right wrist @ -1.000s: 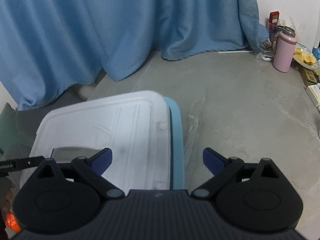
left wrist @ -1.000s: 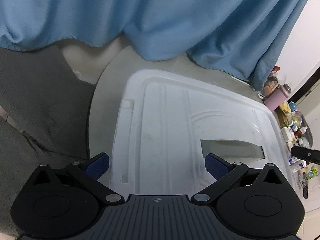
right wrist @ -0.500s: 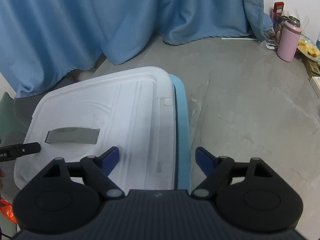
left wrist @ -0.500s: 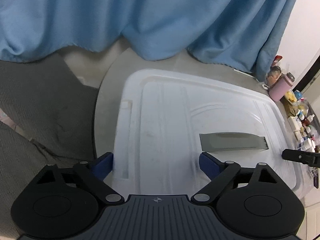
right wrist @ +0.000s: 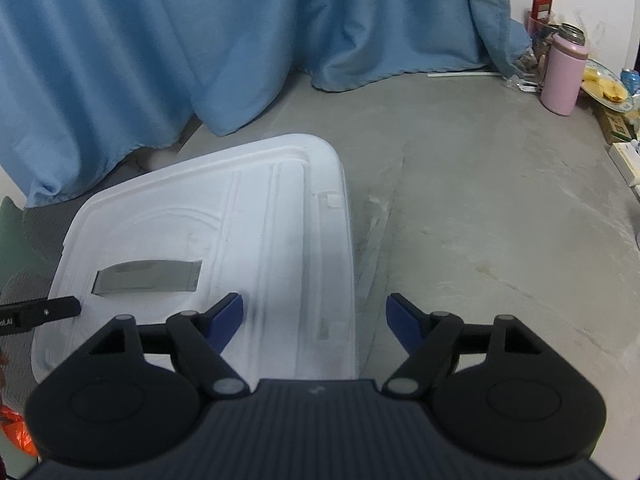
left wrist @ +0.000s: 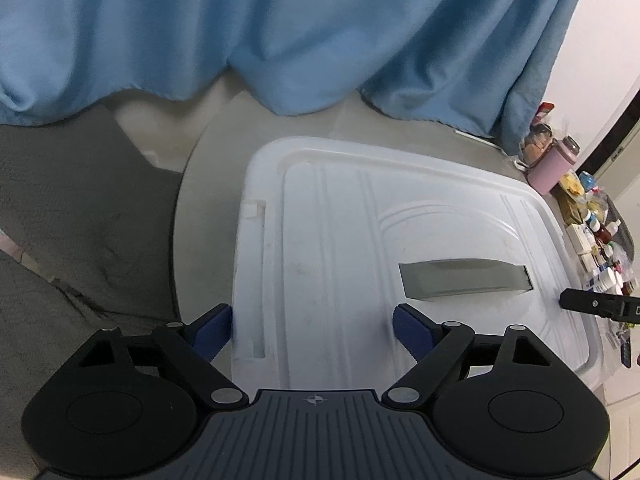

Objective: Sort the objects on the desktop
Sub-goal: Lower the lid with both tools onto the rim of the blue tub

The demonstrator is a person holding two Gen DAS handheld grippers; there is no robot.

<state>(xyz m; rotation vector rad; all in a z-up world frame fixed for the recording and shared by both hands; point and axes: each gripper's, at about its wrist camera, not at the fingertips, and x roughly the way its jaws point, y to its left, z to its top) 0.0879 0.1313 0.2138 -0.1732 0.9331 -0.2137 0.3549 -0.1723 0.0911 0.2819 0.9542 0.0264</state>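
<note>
Sorting is barely getting going here, far as I can judge. Nothing is looking sorted yet: the big white lid (left wrist: 400, 248) is sitting closed on a storage bin on the round grey tabletop (right wrist: 500, 208), so my guess is the current step is getting that lid off so things can go in.

Starting at the left: the left hand-held gripper (left wrist: 312, 326) is straddling the lid's left edge, one blue pad just outside the rim, the other over the top surface. Its jaws have just been closing in, with the lid edge between them, but I can't say the pads are pressing on it; they're standing fairly wide apart. In the middle of the lid there's a grey recessed handle (left wrist: 464, 278).

Over on the right, the right hand-held gripper (right wrist: 314, 316) is doing the mirror thing on the opposite edge, one pad over the lid and the other hanging past the rim above the tabletop. Same story: jaws have just been narrowing around the edge, no clear clamp yet.

Stuff around: blue curtain (left wrist: 280, 40) is draping behind everything, and a pink bottle (right wrist: 564, 78) plus a crowd of small bottles and boxes (left wrist: 600, 248) are waiting at the far right, well apart from the bin. That clutter is probably what's left to sort. Nothing's really blocking the lid.
</note>
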